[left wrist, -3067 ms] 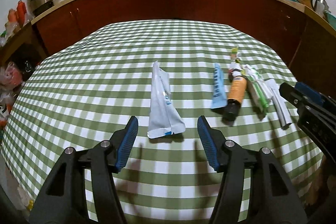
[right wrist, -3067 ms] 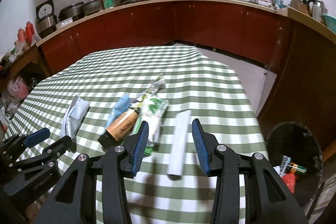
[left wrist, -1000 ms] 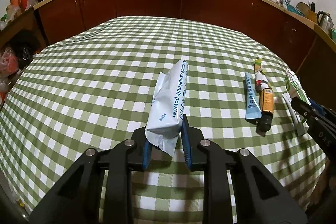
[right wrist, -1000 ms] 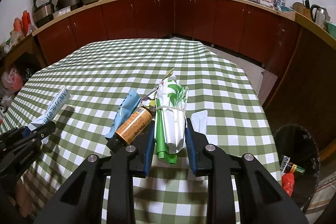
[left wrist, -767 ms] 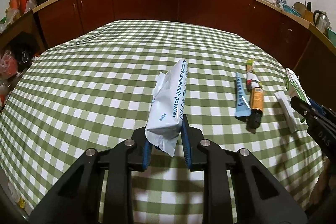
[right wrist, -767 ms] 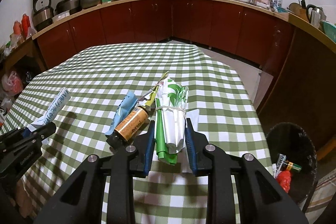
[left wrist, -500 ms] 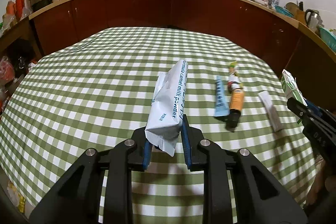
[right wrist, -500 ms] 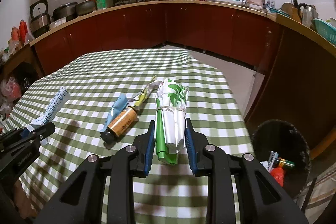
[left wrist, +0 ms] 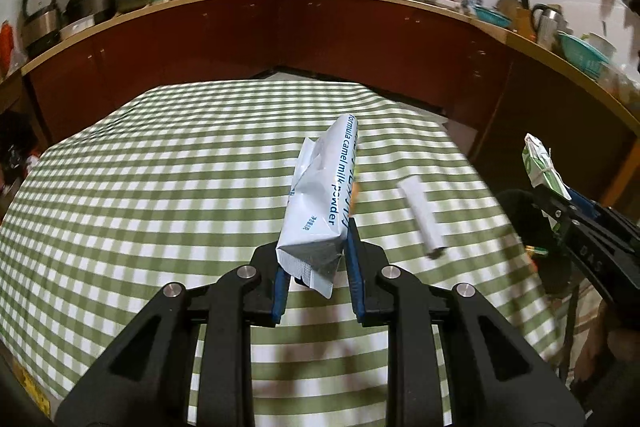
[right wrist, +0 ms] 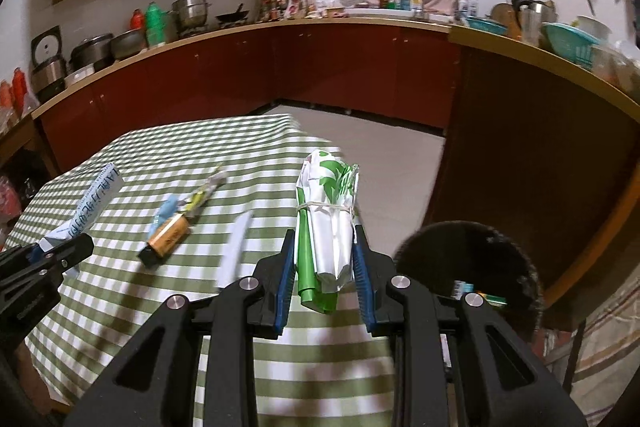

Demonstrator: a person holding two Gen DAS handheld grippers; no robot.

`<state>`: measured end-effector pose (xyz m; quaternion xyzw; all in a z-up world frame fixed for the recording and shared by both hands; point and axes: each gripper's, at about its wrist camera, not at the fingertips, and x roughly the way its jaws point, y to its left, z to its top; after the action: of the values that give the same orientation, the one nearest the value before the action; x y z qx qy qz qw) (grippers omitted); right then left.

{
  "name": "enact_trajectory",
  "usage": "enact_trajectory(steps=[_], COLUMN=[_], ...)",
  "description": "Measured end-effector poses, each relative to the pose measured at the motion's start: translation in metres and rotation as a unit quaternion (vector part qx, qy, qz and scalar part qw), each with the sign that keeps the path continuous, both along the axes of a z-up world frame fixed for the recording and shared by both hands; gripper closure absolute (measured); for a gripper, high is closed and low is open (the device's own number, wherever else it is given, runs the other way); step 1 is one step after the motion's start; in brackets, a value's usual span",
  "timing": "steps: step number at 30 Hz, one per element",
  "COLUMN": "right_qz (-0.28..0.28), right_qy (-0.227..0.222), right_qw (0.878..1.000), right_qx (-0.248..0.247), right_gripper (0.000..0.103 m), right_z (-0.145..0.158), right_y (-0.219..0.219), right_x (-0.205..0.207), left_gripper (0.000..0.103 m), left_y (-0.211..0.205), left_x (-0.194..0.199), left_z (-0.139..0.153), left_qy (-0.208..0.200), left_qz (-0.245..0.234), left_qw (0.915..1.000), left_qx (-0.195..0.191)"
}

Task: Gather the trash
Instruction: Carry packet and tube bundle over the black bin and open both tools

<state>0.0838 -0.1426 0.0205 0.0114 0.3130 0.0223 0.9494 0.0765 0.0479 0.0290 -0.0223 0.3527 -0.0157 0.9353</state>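
My left gripper (left wrist: 316, 269) has its jaws closed on the bottom end of a white milk powder packet (left wrist: 326, 197), which stands up and leans away from me, clear of the bench (left wrist: 160, 167). My right gripper (right wrist: 325, 269) has its jaws clamped on the lower part of a green and white wrapper bundle (right wrist: 326, 223) tied with a rubber band, most of it sticking out past the tips.

Both grips catch only one end of something soft and slippery, so a quick swing could let either slide out and land on the floor. The bundle could also shed a loose piece if the band shifts.

The black bin (right wrist: 472, 263) sits on the floor just off the bench's right edge, to the right of my right jaws; I judge a release now would miss its mouth.

Near the right edge of the bench lie a white wrapper (left wrist: 422, 213), an amber bottle (right wrist: 166, 237), a blue tube (right wrist: 165, 209) and a thin sachet (right wrist: 204, 193).
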Motion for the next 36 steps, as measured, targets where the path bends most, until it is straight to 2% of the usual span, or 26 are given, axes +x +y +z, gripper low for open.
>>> enact_trajectory(steps=[14, 22, 36], right_qz=[-0.077, -0.101, -0.122], right_qy=[-0.006, -0.004, 0.011], right_qw=[0.997, 0.995, 0.992], right_qx=[-0.003, -0.005, 0.012], right_gripper=[0.075, 0.075, 0.075], right_z=[-0.005, -0.013, -0.038], right_y=[-0.085, -0.118, -0.165], right_x=[-0.013, -0.014, -0.002], left_gripper=[0.079, 0.079, 0.079], left_y=[-0.115, -0.168, -0.237], left_x=[0.015, 0.026, 0.051], left_z=[-0.003, -0.016, -0.041], left_qy=[-0.014, -0.002, 0.017], left_qz=[-0.103, -0.137, -0.161], left_qw=[0.9946, 0.9905, 0.9866], left_qx=[0.001, 0.003, 0.025])
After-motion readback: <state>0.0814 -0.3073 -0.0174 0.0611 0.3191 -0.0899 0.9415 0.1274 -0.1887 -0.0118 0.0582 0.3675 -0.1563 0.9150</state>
